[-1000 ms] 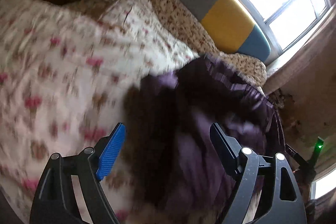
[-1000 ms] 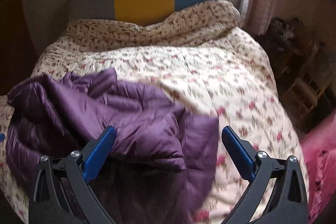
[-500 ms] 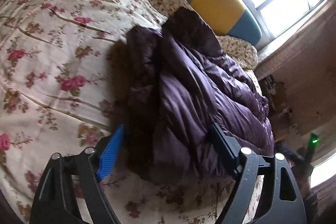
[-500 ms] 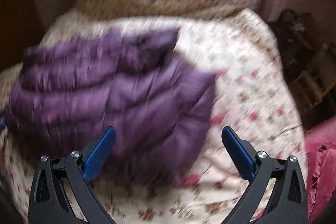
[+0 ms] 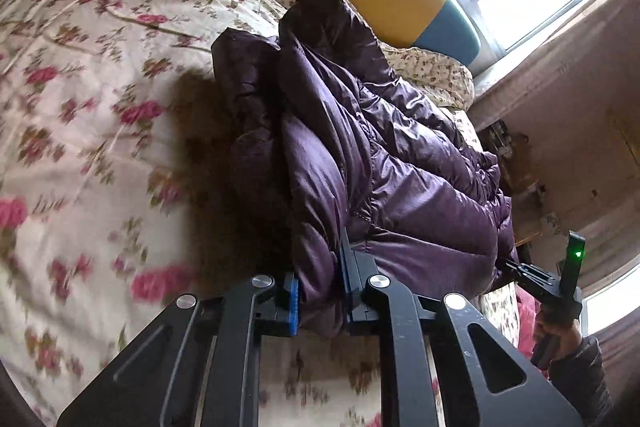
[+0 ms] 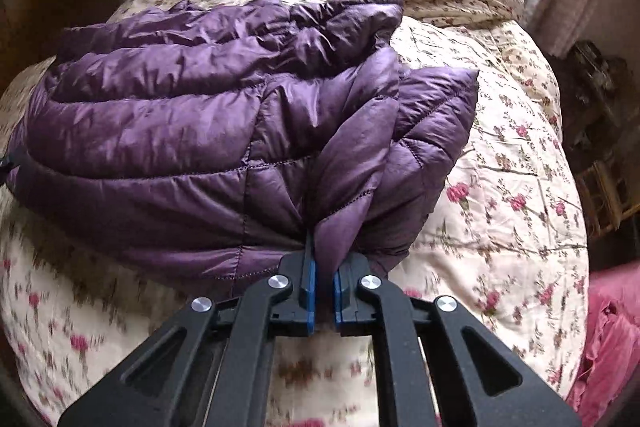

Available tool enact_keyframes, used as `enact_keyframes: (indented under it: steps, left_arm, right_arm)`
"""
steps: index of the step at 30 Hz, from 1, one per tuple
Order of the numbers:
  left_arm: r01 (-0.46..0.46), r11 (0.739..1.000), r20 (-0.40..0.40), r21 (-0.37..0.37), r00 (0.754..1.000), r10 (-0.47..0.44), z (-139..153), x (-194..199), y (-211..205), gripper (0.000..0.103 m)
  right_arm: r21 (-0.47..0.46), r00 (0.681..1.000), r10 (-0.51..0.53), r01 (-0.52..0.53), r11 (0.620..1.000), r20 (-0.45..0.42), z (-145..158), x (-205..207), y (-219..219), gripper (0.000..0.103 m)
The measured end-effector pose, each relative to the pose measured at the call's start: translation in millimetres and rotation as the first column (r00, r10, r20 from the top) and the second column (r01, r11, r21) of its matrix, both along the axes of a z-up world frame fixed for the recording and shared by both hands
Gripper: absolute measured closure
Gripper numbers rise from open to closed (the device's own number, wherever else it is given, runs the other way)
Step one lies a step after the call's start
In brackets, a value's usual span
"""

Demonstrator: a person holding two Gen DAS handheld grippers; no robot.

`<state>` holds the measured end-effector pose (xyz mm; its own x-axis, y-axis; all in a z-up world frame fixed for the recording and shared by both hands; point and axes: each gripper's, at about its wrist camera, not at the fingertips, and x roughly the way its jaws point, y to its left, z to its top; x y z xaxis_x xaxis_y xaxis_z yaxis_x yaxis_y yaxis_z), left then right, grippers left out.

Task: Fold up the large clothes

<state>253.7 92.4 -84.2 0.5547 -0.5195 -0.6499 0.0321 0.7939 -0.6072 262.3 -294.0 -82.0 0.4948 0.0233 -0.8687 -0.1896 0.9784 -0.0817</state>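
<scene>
1. A quilted, shiny purple puffer jacket (image 6: 192, 131) lies bunched on the cream floral quilted bedspread (image 6: 500, 163).
2. The left gripper (image 5: 318, 293) pinches a fold of the jacket's near edge.
3. The right gripper (image 6: 323, 287) clamps another fold of its hem.

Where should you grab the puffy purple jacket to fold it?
Grab the jacket along its near edge, one spot toward each end, coming in low over the quilt. The edge is thin enough to fit between the fingers; the puffy middle looks too thick. Both tools are placed that way now: the left tool and right tool are each shut on that edge.
</scene>
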Motion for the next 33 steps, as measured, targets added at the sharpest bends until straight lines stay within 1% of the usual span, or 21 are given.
enact_keyframes:
  steps: [3, 9, 12, 13, 14, 15, 17, 18, 19, 20, 21, 23, 25, 26, 28, 30, 31, 33]
  left_arm:
    - [0.011, 1.000, -0.001, 0.006, 1.000, -0.011, 3, -26, 2, 0.088]
    - [0.049, 0.999, -0.010, 0.008, 0.999, -0.049, 4, -96, 7, 0.088]
    - [0.067, 0.998, -0.011, 0.001, 0.998, -0.067, 5, -133, 9, 0.088]
    - [0.073, 0.997, -0.010, 0.000, 0.997, -0.073, 6, -143, 10, 0.088]
    - [0.079, 0.997, -0.009, 0.011, 0.997, -0.079, 7, -152, 10, 0.088]
    - [0.082, 0.996, -0.006, 0.024, 0.997, -0.082, 8, -159, 9, 0.088]
    - [0.085, 0.995, -0.002, 0.055, 0.996, -0.085, 13, -171, 8, 0.084]
    - [0.077, 0.995, 0.002, 0.070, 0.997, -0.077, 16, -171, 9, 0.079]
    - [0.070, 0.995, 0.010, 0.076, 0.997, -0.071, 20, -173, 12, 0.065]
    - [0.058, 0.996, 0.024, 0.069, 0.998, -0.060, 25, -172, 16, 0.056]
    - [0.027, 0.998, 0.051, 0.063, 0.998, -0.031, 33, -170, 22, 0.042]
    - [-0.001, 0.999, 0.093, 0.052, 0.996, -0.003, 45, -159, 29, 0.041]
    - [-0.025, 0.999, 0.111, 0.038, 0.994, 0.021, 52, -144, 32, 0.041]
    - [-0.026, 0.999, 0.114, 0.029, 0.993, 0.023, 54, -133, 31, 0.041]
    - [-0.036, 0.999, 0.115, 0.032, 0.993, 0.032, 56, -113, 26, 0.041]
    - [-0.038, 0.999, 0.081, 0.008, 0.996, 0.037, 54, -90, 22, 0.041]
    - [-0.053, 0.999, 0.066, 0.002, 0.996, 0.053, 53, -81, 22, 0.041]
    - [-0.066, 0.998, 0.037, -0.003, 0.997, 0.066, 50, -57, 19, 0.042]
  right_arm:
    - [-0.021, 0.999, 0.036, -0.037, 0.999, -0.011, 2, -29, 3, 0.098]
    - [-0.085, 0.994, 0.100, -0.104, 0.991, -0.050, -5, -102, 8, 0.098]
    - [-0.150, 0.990, 0.129, -0.137, 0.979, -0.059, -8, -135, 13, 0.098]
    - [-0.189, 0.988, 0.144, -0.152, 0.970, -0.059, -9, -146, 17, 0.098]
    - [-0.215, 0.986, 0.156, -0.165, 0.963, -0.060, -11, -155, 20, 0.098]
    - [-0.239, 0.985, 0.163, -0.173, 0.956, -0.059, -12, -163, 23, 0.096]
    - [-0.265, 0.985, 0.162, -0.170, 0.949, -0.051, -12, -171, 25, 0.090]
    - [-0.262, 0.986, 0.162, -0.166, 0.951, -0.039, -8, -170, 24, 0.080]
    - [-0.245, 0.987, 0.158, -0.159, 0.956, -0.024, -1, -171, 23, 0.064]
    - [-0.225, 0.988, 0.152, -0.150, 0.963, -0.010, 5, -169, 20, 0.054]
    - [-0.212, 0.989, 0.147, -0.141, 0.967, 0.012, 11, -169, 18, 0.040]
    - [-0.184, 0.989, 0.135, -0.124, 0.975, 0.054, 25, -162, 18, 0.036]
    - [-0.113, 0.992, 0.088, -0.078, 0.991, 0.089, 37, -143, 14, 0.027]
    - [-0.085, 0.993, 0.072, -0.064, 0.994, 0.097, 41, -135, 14, 0.027]
    - [-0.022, 0.994, 0.002, 0.000, 1.000, 0.109, 43, -102, 5, 0.027]
    - [0.057, 0.994, -0.066, 0.060, 0.997, 0.092, 39, -74, -2, 0.026]
    - [0.096, 0.992, -0.102, 0.095, 0.991, 0.074, 34, -58, -6, 0.026]
    - [0.143, 0.986, -0.159, 0.152, 0.978, 0.040, 23, -31, -12, 0.026]
